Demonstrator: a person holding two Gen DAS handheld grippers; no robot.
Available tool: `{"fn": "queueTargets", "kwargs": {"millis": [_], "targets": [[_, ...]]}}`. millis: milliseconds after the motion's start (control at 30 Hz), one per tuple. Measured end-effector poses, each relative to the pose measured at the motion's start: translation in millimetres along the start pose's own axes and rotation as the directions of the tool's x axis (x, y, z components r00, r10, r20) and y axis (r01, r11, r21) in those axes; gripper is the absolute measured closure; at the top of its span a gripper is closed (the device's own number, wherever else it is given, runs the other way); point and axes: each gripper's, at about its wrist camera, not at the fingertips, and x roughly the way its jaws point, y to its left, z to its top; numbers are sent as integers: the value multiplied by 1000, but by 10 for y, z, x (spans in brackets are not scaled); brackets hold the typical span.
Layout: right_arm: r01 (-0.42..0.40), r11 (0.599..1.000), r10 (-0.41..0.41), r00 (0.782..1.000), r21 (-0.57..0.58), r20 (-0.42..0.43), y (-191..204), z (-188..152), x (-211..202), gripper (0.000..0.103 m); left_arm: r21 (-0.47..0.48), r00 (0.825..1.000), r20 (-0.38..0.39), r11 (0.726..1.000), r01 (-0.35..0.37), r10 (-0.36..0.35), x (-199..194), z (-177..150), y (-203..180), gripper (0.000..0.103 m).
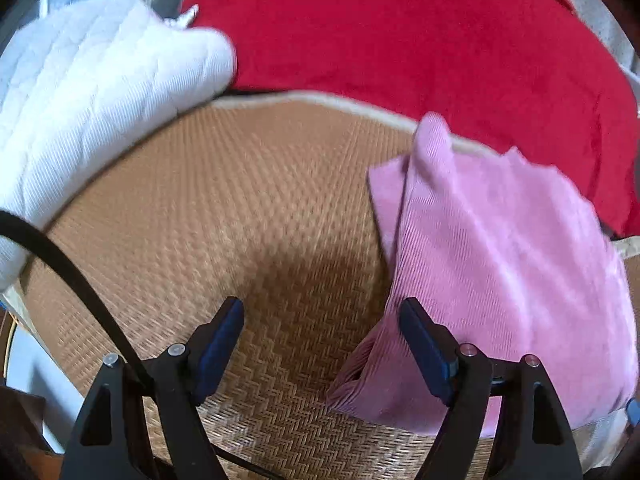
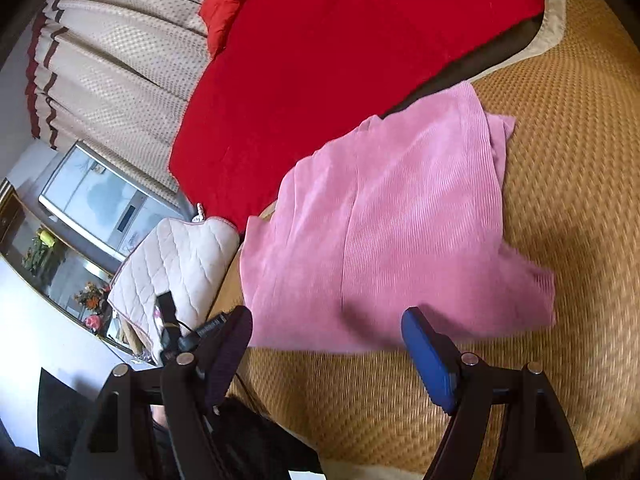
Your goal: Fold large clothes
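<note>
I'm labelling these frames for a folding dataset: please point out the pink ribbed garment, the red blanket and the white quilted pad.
Pink ribbed garment point(image 2: 400, 216): right wrist view, middle of the cloth.
Red blanket point(image 1: 420, 36): left wrist view, its flat middle.
White quilted pad point(image 1: 100, 88): left wrist view, its quilted top.

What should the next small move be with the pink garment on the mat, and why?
Probably bring the left gripper down onto the near corner of the pink garment and close. Both grippers are open and empty, and the garment lies partly folded on the woven mat, its ribbed corner beside the left gripper's fingers.
</note>
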Motion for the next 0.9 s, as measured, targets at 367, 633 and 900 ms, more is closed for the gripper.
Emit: {"fn": "queueTargets", "kwargs": {"millis": [367, 633, 900], "targets": [[-61, 998, 62, 997, 25, -55, -10, -300, 172, 23, 167, 999, -2, 985, -37, 38, 445, 487, -492, 21], [-49, 997, 52, 998, 53, -46, -100, -338, 163, 23, 35, 998, -1, 997, -65, 65, 519, 627, -228, 19], [-61, 997, 63, 997, 43, -46, -28, -428, 138, 22, 7, 995, 102, 1000, -9, 8, -72, 177, -80, 19]]}}
